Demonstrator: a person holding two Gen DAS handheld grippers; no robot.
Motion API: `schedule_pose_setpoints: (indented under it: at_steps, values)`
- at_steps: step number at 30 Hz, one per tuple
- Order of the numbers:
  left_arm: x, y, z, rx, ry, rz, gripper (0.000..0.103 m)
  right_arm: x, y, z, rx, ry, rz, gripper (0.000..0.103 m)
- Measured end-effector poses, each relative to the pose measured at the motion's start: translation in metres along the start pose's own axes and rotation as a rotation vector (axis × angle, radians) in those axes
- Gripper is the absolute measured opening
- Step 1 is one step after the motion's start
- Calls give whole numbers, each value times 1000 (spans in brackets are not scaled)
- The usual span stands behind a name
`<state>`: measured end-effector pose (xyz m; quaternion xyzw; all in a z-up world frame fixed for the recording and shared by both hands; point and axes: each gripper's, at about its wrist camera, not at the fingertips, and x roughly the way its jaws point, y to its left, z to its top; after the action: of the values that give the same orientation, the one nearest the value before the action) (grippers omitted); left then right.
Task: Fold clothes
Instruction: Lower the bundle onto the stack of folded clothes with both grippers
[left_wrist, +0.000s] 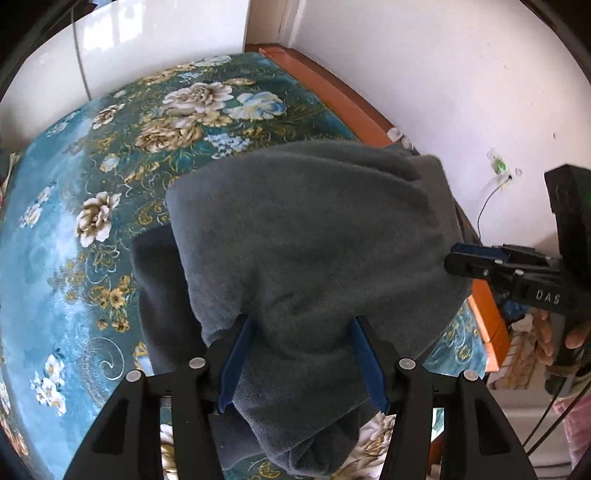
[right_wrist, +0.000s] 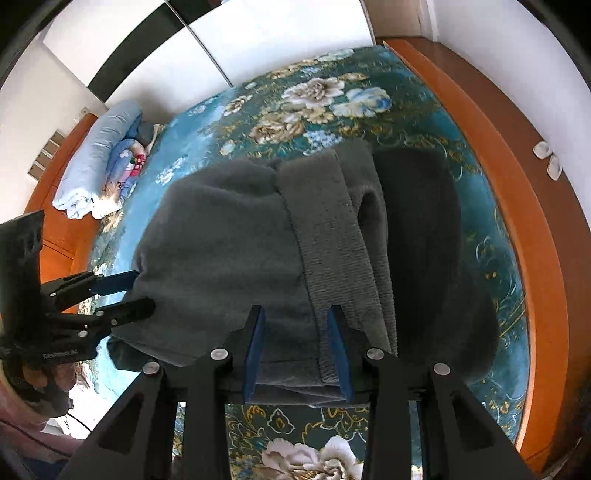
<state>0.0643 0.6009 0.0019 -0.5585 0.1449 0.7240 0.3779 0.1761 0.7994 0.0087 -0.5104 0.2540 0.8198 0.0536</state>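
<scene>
A dark grey fleece garment (left_wrist: 314, 236) hangs stretched between both grippers above a teal floral bedspread (left_wrist: 74, 258). My left gripper (left_wrist: 301, 328) has its blue pads around a bunched edge of the garment. It also shows at the left of the right wrist view (right_wrist: 142, 291), gripping the cloth's side. My right gripper (right_wrist: 297, 317) is closed on the garment's (right_wrist: 229, 236) near edge beside a ribbed hem band (right_wrist: 325, 236). It also shows in the left wrist view (left_wrist: 452, 258), pinching the garment's right edge.
The bedspread (right_wrist: 295, 103) is bounded by an orange wooden bed frame (right_wrist: 517, 177) along a white wall. A folded light blue quilt (right_wrist: 99, 158) lies at the head end. White wardrobe doors (left_wrist: 147, 40) stand beyond the bed. A cable (left_wrist: 487, 206) hangs on the wall.
</scene>
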Motion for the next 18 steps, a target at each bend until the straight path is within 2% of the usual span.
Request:
schedule_pose_setpoints:
  at_steps: [3,7,11,15,18]
  values:
    - [-19,-3,10,12,-53,-13,60,-7,1,1,3,2,5,36]
    - [-28,0,35,11,-99,0,60,-24,9,24,-19,-66,25,36]
    - [-14,11,52,-13,-83,27,61,-18,16,55,-46,-98,3,36]
    - [12,25,54,-59,-26,23,61,6,12,67,-46,-65,-15,36]
    - [24,28,52,-68,-12,22,61,19,4,69,-12,-46,-7,36]
